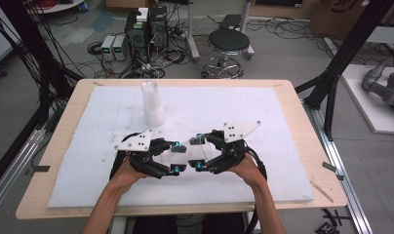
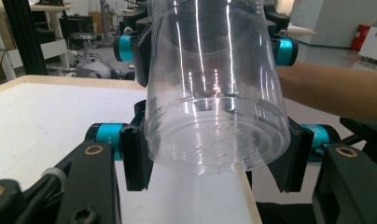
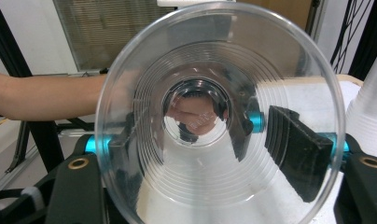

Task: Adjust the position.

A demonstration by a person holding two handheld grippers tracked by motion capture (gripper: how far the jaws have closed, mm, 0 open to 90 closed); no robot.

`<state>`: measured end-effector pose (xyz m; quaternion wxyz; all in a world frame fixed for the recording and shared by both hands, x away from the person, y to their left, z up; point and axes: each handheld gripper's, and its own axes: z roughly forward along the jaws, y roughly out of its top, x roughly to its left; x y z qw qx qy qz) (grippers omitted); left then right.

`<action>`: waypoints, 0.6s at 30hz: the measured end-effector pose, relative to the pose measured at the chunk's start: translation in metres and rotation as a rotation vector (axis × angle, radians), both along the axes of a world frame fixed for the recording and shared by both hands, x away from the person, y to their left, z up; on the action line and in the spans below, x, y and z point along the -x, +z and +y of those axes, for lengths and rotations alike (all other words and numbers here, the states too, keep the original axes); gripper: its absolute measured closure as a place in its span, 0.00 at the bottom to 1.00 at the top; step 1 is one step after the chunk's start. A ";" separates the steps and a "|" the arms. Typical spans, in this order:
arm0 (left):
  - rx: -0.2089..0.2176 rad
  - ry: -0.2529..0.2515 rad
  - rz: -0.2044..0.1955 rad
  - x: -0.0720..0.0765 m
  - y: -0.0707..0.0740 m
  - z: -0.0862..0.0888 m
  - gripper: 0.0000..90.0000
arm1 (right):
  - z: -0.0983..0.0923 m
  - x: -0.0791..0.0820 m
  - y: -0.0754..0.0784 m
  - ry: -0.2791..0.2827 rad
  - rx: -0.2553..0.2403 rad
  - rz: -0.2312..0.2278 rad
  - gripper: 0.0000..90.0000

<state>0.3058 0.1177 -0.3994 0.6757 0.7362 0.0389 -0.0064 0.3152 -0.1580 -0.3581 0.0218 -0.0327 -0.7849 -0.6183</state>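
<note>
A clear plastic cup (image 1: 187,150) lies on its side above the white mat, held between both grippers, which face each other. My left gripper (image 1: 175,156) is shut on the cup's base end; in the left gripper view the base (image 2: 214,140) faces the camera between the black jaws. My right gripper (image 1: 200,151) is shut on the mouth end, and the right gripper view looks straight into the open cup (image 3: 214,60). Beyond the cup, the right gripper (image 2: 205,46) shows its teal-tipped jaws on either side of the rim. A hand holds each gripper.
An upside-down stack of clear cups (image 1: 152,103) stands on the white mat (image 1: 263,112) behind the grippers, and at the right edge of the right gripper view (image 3: 368,112). The wooden table (image 1: 307,126) borders the mat. A stool (image 1: 228,44) and black frame posts stand beyond.
</note>
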 end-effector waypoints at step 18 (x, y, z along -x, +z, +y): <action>-0.168 0.221 -0.010 0.006 0.000 0.007 0.02 | -0.005 -0.004 0.001 -0.063 0.041 0.016 0.36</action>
